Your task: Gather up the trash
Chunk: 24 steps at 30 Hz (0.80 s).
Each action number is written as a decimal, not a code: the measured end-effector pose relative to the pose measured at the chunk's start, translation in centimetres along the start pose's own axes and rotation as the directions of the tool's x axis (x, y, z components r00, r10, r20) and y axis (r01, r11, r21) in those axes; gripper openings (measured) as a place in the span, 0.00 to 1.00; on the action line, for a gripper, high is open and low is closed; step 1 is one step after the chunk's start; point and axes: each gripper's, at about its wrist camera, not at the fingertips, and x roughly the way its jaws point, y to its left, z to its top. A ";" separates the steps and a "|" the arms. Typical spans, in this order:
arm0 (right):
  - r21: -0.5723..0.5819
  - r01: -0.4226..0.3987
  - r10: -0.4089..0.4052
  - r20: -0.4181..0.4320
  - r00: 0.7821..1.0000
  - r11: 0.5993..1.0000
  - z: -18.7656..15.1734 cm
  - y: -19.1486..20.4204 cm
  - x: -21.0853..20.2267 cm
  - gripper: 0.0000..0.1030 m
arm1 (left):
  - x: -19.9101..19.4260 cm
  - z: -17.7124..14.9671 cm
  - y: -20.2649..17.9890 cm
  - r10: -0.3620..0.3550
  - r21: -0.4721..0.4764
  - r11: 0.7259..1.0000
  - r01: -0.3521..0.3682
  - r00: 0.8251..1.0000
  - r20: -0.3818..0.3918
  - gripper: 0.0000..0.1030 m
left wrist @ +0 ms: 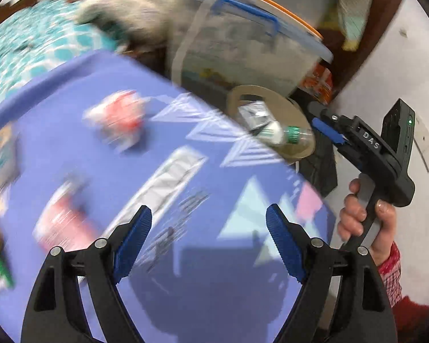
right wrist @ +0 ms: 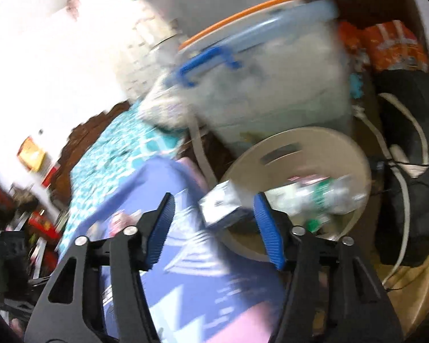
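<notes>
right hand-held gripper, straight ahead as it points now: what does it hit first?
Probably the small grey box at the bin rim, seen between the open right hand-held gripper fingers. Blur makes depth uncertain.

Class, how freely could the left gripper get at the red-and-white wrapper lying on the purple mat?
Probably yes: the left gripper is open above the purple mat, and nothing lies between it and the red-and-white wrapper. Motion blur limits certainty.
</notes>
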 end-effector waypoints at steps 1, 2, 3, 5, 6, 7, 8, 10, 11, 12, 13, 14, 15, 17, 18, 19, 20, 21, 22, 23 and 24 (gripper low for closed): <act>-0.012 -0.016 0.016 -0.013 1.000 1.000 -0.3 0.6 0.3 0.51 | -1.3 -1.1 1.7 0.025 -0.027 0.999 -0.025 1.000 0.012 0.76; -0.034 -0.049 0.048 -0.042 0.998 0.998 -1.1 2.2 0.8 0.51 | -2.4 -2.0 3.0 0.056 -0.052 0.997 -0.055 0.998 0.023 0.76; -0.052 -0.084 0.079 -0.077 0.994 0.995 -2.0 3.8 1.4 0.51 | -3.8 -3.0 4.9 0.100 -0.089 0.991 -0.096 0.994 0.037 0.76; -0.073 -0.132 0.122 -0.133 0.984 0.989 -3.4 5.8 2.6 0.51 | -6.1 -4.6 8.3 0.163 -0.168 0.974 -0.152 0.985 0.057 0.76; -0.084 -0.154 0.138 -0.163 0.977 0.985 -4.1 6.9 3.2 0.51 | -7.3 -5.6 10.5 0.197 -0.220 0.959 -0.178 0.978 0.066 0.76; -0.116 -0.184 0.155 -0.224 0.962 0.976 -5.6 9.3 4.6 0.51 | -8.3 -6.5 12.4 0.229 -0.264 0.943 -0.204 0.971 0.071 0.76; -0.131 -0.196 0.159 -0.250 0.955 0.972 -6.4 10.2 5.3 0.51 | -9.3 -7.5 14.7 0.269 -0.314 0.920 -0.236 0.961 0.066 0.76; -0.168 -0.244 0.178 -0.333 0.926 0.955 -8.4 13.1 7.2 0.52 | -10.6 -9.0 17.5 0.296 -0.392 0.884 -0.253 0.954 0.054 0.76; -0.180 -0.275 0.192 -0.377 0.906 0.944 -9.6 14.8 8.2 0.52 | -11.1 -9.7 18.8 0.295 -0.425 0.871 -0.245 0.954 0.054 0.76; -0.193 -0.298 0.198 -0.412 0.890 0.935 -10.6 16.4 9.2 0.52 | -11.6 -10.4 20.2 0.297 -0.458 0.856 -0.239 0.953 0.057 0.76; -0.201 -0.302 0.195 -0.424 0.884 0.932 -11.0 17.0 9.7 0.52 | -12.2 -11.0 21.2 0.307 -0.477 0.845 -0.242 0.950 0.062 0.76; -0.214 -0.304 0.186 -0.442 0.878 0.928 -11.8 18.3 10.5 0.52 | -12.5 -11.4 21.9 0.315 -0.490 0.837 -0.243 0.947 0.067 0.76; -0.218 -0.314 0.187 -0.456 0.870 0.924 -12.5 19.5 11.1 0.52 | -12.8 -11.7 22.8 0.309 -0.501 0.834 -0.232 0.948 0.074 0.77; -0.239 -0.335 0.191 -0.476 0.859 0.911 -13.2 21.4 11.9 0.52 | -12.8 -11.9 23.9 0.278 -0.506 0.839 -0.199 0.957 0.084 0.77; -0.278 -0.326 0.168 -0.471 0.866 0.904 -13.6 22.6 12.3 0.52 | -12.4 -11.8 24.2 0.261 -0.501 0.845 -0.186 0.962 0.084 0.77; -0.302 -0.311 0.150 -0.455 0.878 0.901 -13.6 23.3 12.5 0.52 | -11.8 -11.5 24.6 0.252 -0.495 0.850 -0.181 0.964 0.080 0.77; -0.306 -0.301 0.143 -0.447 0.883 0.903 -13.6 23.5 12.6 0.52 | -11.3 -11.3 24.9 0.246 -0.488 0.854 -0.182 0.967 0.070 0.77; -0.300 -0.278 0.131 -0.429 0.894 0.913 -13.5 23.7 12.8 0.52 | -11.0 -11.2 25.1 0.238 -0.484 0.857 -0.178 0.969 0.066 0.77; -0.291 -0.261 0.123 -0.417 0.900 0.920 -13.3 23.5 12.9 0.52 | -10.5 -10.9 25.3 0.223 -0.479 0.862 -0.166 0.973 0.063 0.77; -0.287 -0.247 0.114 -0.410 0.905 0.925 -13.1 23.1 13.0 0.52 | -10.0 -10.8 25.3 0.213 -0.477 0.865 -0.158 0.975 0.062 0.79; -0.278 -0.219 0.094 -0.399 0.912 0.935 -12.9 22.5 13.1 0.52 | -9.8 -10.6 25.1 0.218 -0.467 0.870 -0.159 0.973 0.073 0.79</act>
